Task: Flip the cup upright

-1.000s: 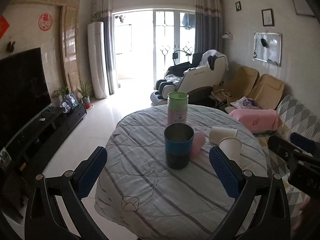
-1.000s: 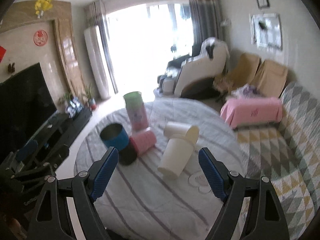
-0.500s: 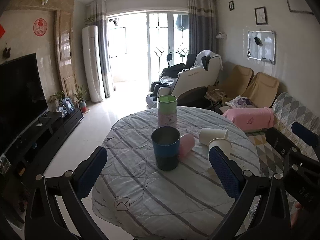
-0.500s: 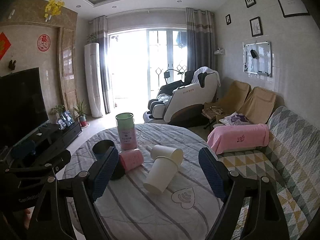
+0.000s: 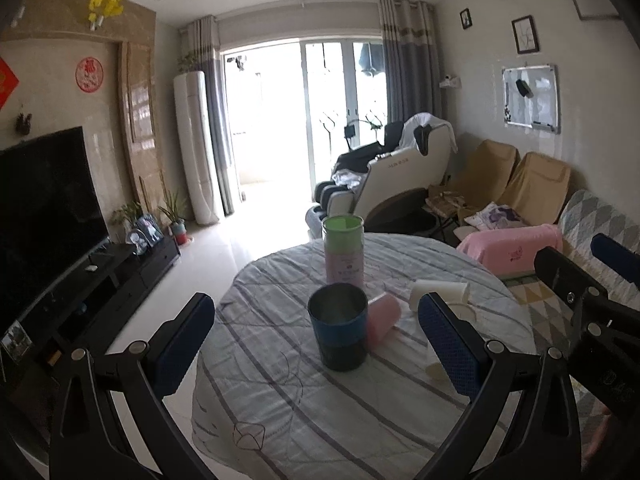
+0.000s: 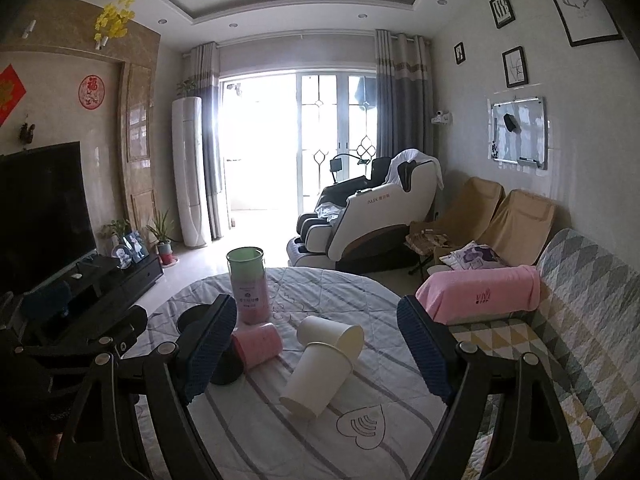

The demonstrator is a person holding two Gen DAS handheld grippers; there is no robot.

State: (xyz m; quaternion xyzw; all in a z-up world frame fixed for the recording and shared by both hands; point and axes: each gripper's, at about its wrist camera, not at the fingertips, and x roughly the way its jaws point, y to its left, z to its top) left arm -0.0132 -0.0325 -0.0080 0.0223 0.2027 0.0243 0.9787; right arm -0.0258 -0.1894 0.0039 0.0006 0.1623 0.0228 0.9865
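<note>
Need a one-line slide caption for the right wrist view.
Open right gripper facing two paper cups and a pink cup lying on their sides on the striped tablecloth; nothing grasped.

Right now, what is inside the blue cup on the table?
The blue cup stands upright with its mouth open. Only a dull metallic inner wall shows in the left wrist view; no contents are visible, and the bottom is too dark to judge.

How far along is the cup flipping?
Done: the blue cup and tall cup stand upright. In hand: nothing; the left gripper and right gripper are open and empty. Left: the pink cup and two white cups lie on their sides.
</note>
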